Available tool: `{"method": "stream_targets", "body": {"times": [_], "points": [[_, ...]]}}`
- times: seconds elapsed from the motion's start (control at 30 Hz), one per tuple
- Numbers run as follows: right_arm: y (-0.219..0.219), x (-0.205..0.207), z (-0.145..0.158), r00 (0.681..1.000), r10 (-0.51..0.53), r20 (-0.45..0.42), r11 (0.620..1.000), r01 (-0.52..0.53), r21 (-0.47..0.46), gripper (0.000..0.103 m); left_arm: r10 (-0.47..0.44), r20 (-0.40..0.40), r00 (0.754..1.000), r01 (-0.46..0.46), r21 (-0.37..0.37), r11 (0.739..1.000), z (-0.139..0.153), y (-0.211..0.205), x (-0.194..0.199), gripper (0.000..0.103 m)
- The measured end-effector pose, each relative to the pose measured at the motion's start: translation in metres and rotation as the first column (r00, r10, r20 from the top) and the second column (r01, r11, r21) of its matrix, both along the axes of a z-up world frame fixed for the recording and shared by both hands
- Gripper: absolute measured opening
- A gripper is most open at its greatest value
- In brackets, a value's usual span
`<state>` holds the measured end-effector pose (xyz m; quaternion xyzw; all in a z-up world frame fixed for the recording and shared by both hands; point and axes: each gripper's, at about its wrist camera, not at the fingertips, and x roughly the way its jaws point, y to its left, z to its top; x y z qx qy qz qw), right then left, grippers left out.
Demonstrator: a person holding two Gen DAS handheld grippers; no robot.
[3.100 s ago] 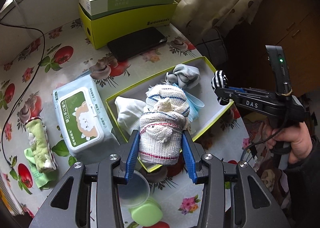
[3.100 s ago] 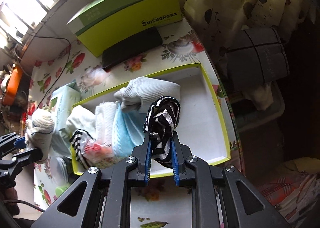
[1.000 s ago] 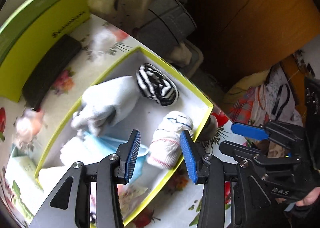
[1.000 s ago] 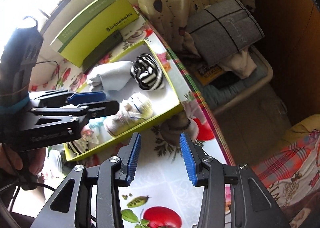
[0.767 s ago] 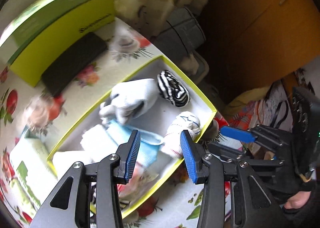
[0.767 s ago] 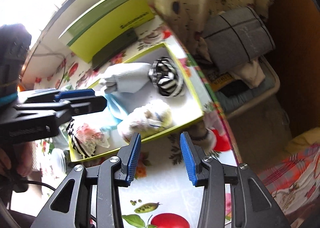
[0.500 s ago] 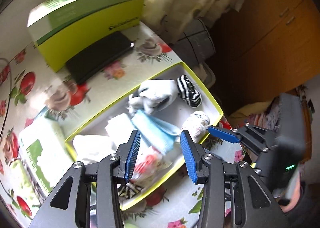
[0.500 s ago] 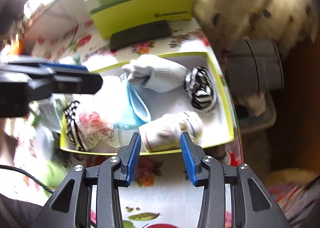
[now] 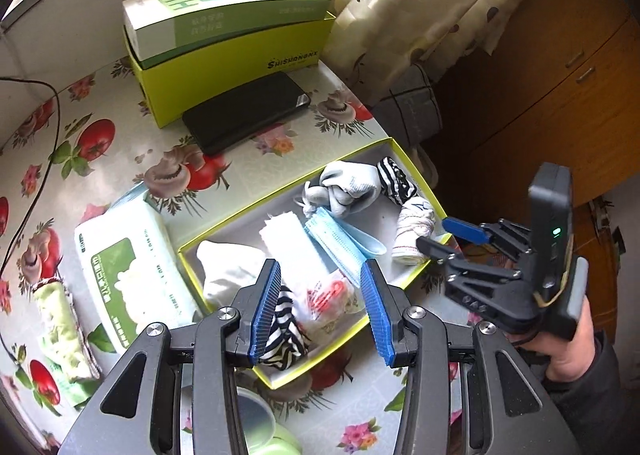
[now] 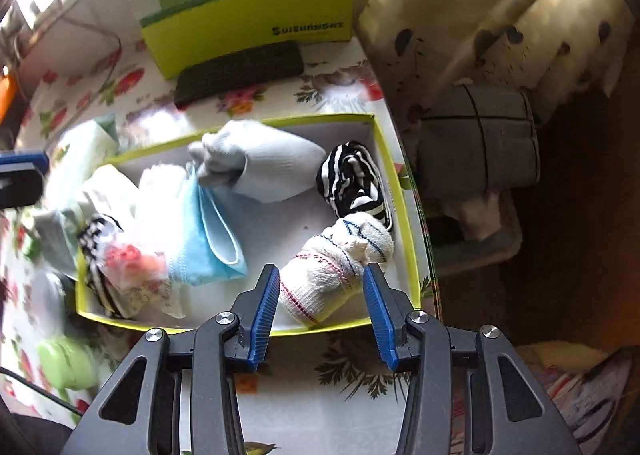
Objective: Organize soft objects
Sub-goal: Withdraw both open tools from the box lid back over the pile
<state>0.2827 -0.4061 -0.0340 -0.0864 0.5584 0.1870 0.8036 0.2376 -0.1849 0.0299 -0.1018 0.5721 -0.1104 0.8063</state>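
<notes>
Above the tray [image 9: 416, 171], both grippers hang empty.

Left gripper [image 9: 322, 307] and right gripper [image 10: 320, 313] stand well open, gripping nothing. Rolled sock [image 10: 340, 267], striped sock [image 10: 352, 179], glove [image 10: 264, 167] and mask [image 10: 212, 235] lie inside the tray, gathered as sorted soft goods; a green cloth [image 9: 64, 327] lies apart on the bench [image 9: 120, 159], likely next.

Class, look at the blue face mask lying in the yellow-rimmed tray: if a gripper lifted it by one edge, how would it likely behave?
The blue face mask is thin, folded cloth, so it would probably droop rather than stay flat. It looks light, likely lifting easily. It overlaps the white folded cloth, so it might drag that along.
</notes>
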Motion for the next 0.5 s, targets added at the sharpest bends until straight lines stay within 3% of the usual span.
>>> {"method": "stream_targets", "body": {"times": [0.23, 0.5], "points": [[-0.007, -0.01, 0.03, 0.999, -0.038, -0.013, 0.995, 0.04, 0.096, 0.042, 0.056, -0.001, 0.998, -0.056, -0.01, 0.998, 0.004, 0.021, -0.016, 0.043], [0.032, -0.03, 0.052, 0.999, 0.037, -0.025, 0.987, -0.032, 0.16, 0.043, 0.133, -0.014, 0.991, -0.133, -0.016, 0.991, 0.005, 0.049, -0.043, 0.043]]}}
